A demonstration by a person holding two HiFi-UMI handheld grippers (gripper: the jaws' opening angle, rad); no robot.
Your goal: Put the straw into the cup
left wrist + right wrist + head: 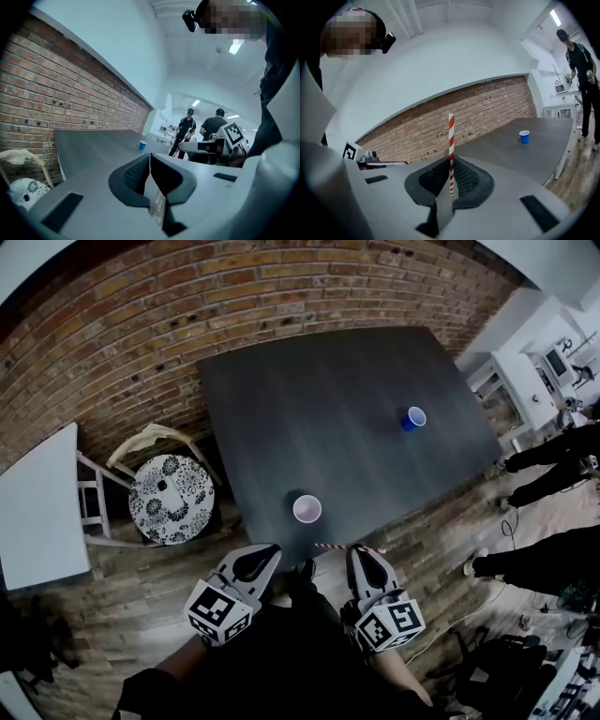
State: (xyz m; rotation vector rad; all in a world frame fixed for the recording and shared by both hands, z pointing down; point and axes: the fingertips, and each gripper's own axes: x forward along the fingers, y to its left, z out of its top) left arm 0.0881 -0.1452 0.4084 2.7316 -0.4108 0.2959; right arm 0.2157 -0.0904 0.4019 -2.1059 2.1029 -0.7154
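The left gripper was pressed shut on nothing, while the right gripper, side by side with it just short of the dark table, pinched a red-and-white striped straw that stuck out sideways toward its partner. A pale pink cup stood upright close to the table's near edge, just beyond the straw and clear of it, with a blue cup well farther out toward the right. A brick wall ran behind the table, a stool with a patterned seat stood at its left, and people stood off to the right.
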